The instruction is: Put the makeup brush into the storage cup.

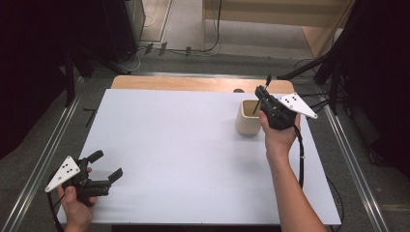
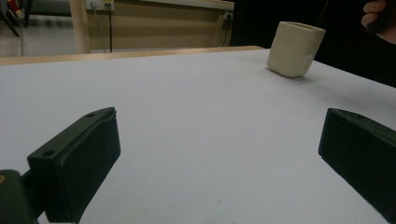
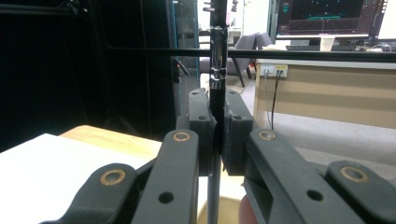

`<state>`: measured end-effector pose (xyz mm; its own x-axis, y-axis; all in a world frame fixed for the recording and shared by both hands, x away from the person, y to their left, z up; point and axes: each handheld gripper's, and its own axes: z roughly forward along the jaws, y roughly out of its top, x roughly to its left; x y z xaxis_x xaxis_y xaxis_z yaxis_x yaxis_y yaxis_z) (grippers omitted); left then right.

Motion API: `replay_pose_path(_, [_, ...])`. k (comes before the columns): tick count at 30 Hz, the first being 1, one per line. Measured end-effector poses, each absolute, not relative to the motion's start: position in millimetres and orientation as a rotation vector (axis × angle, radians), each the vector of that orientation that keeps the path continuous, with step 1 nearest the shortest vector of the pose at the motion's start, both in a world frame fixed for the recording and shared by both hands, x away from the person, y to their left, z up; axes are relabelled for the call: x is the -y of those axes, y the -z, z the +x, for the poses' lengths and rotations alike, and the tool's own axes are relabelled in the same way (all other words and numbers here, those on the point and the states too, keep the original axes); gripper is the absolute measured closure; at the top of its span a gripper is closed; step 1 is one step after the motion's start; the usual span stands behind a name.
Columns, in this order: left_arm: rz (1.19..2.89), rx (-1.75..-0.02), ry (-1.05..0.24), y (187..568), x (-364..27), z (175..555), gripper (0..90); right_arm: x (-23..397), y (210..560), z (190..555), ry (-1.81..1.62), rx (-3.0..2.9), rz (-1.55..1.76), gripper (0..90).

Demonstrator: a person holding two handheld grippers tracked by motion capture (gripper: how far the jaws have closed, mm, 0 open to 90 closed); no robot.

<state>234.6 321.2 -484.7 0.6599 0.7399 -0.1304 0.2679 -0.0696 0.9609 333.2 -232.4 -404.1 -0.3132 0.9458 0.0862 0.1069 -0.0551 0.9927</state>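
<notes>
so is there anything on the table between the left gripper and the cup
Nothing: in the high view the white table is bare from the open left gripper to the cup. The left gripper view shows the same.

high view: overhead, facing forward-down on white table (image 1: 193,145) | left gripper view: low near surface, faces cup (image 2: 295,49) at 1 o'clock, far | right gripper view: close above cup (image 1: 248,117), faces room | shared: cup

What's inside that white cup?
A thin black stick pokes down into the cream cup, pinched between the right gripper fingers. The cup's wall hides the stick's bottom end and anything else that might be lying inside.
</notes>
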Motion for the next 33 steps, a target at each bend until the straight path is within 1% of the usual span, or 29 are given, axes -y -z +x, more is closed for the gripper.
replay_pose_path(18, [1.635,-0.832,-0.472,484.3,-322.2,234.2,0.0,235.1,425.9,347.9,-1.39,-1.559,1.215,86.7])
replay_pose_path(33, [1.639,-0.833,-0.468,484.7,-321.3,234.4,0.0,238.1,458.6,350.1,-1.334,-1.598,1.333,86.5])
